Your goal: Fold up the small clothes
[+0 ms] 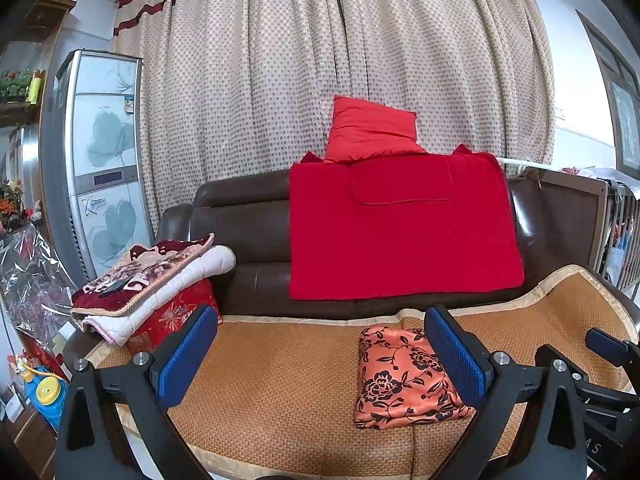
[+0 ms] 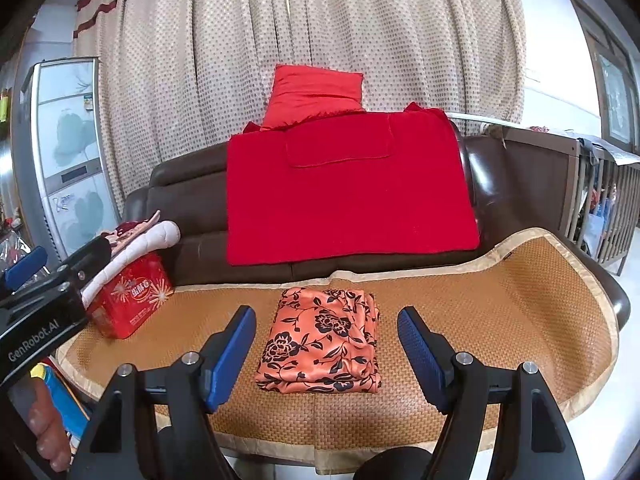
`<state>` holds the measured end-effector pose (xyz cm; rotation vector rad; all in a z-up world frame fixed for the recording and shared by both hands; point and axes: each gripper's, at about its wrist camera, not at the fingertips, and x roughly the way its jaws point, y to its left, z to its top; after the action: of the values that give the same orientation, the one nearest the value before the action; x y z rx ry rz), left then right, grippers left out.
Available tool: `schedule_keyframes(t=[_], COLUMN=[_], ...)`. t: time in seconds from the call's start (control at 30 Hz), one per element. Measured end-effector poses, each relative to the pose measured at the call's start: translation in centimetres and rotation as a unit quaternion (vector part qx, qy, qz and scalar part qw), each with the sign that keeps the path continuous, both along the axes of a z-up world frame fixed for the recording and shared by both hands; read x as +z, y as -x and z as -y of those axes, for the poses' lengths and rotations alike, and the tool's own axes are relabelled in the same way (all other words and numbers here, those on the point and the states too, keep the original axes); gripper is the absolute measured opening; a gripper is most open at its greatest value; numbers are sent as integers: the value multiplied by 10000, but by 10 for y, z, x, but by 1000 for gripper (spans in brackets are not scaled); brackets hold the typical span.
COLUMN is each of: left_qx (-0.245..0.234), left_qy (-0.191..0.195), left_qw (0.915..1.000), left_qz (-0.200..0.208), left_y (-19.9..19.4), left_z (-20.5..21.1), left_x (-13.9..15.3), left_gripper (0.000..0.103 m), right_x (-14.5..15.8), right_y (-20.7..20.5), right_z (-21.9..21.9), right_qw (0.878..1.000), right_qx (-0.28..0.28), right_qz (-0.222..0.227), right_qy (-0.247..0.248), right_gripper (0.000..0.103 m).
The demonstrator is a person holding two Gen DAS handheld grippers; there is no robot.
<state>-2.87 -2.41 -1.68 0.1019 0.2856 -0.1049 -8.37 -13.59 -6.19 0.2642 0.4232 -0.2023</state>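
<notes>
Left wrist view: left gripper (image 1: 320, 360) held just above the woven mat (image 1: 280, 392), angled slightly down, fingers spread, nothing pinched; folded floral garment (image 1: 400, 380) lies on the mat, partly hidden behind the right-hand finger. Right wrist view: right gripper (image 2: 326, 354) angled down, fingers spread wide, nothing gripped; the garment (image 2: 324, 340) is seen lying beyond and between them.

A brown leather sofa (image 2: 508, 184) carries everything. A woven rattan mat (image 2: 500, 300) covers its seat. At the mat's middle lies a folded orange floral garment (image 2: 320, 344). At the mat's left end stands a red tin box (image 2: 132, 300), with folded blankets (image 1: 152, 276) stacked on it. Behind the mat, a red cloth (image 2: 344, 200) drapes the backrest.
</notes>
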Motion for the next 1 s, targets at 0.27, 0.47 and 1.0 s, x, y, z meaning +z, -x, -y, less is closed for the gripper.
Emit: schedule_keyframes(t=[0.27,0.47,1.0], left_qx=[13,16,-13], left_qy=[7,5,10], left_qw=[10000,10000,9999], left_qz=[12,11,114], left_y=[0,0,5], left_z=[-1,0,-2], left_x=[1,0,9], left_gripper=[103,103,103], right_x=[0,1,9], right_y=[0,0,3], right_z=[-1,-2,-4], right_qw=[10000,10000,9999], right_qx=[-4,-2,29], right_qz=[-2,-1,75], right_qy=[24,42,118], right_gripper=[77,77,77])
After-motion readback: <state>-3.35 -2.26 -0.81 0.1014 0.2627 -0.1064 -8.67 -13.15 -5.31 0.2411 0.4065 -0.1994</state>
